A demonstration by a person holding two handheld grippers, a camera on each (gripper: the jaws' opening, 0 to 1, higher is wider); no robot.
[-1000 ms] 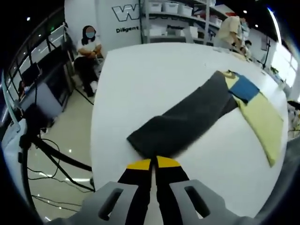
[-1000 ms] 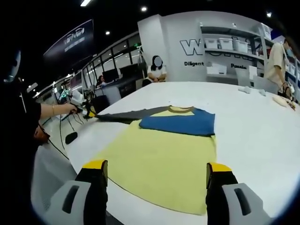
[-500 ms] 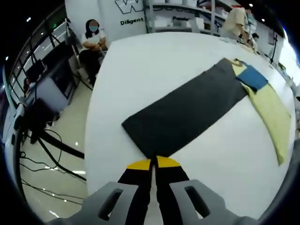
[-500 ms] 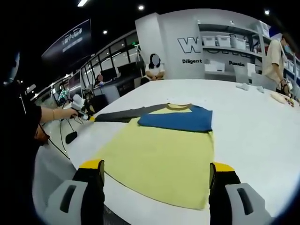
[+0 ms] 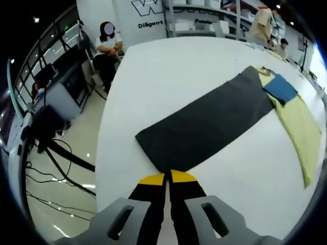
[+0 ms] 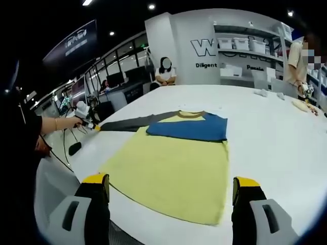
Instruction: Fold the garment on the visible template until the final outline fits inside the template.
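Note:
A garment lies flat on the white table [image 5: 153, 71]. It has a yellow body [image 6: 173, 163], a blue sleeve [image 6: 189, 127] folded across its chest and a dark grey sleeve [image 5: 204, 125] stretched straight out. My left gripper [image 5: 167, 177] is shut on the cuff end of the grey sleeve, near the table's edge. In the right gripper view the same gripper [image 6: 94, 126] shows at the sleeve's tip, held by a hand [image 6: 76, 121]. My right gripper [image 6: 171, 186] is open, its jaws wide apart over the near hem of the yellow body, holding nothing.
The table edge [image 5: 102, 168] drops to a floor with cables and a stand [image 5: 56, 153]. A seated person [image 6: 164, 74] is beyond the far end. Another person [image 6: 299, 58] stands at the right by small items [image 6: 265, 93]. Shelves with boxes [image 6: 245, 46] line the back wall.
The grey sleeve, bunched and narrow a second ago, now lies flat and wide, drawn straight from the left gripper. The right gripper stays open over the hem, its view shifted slightly.

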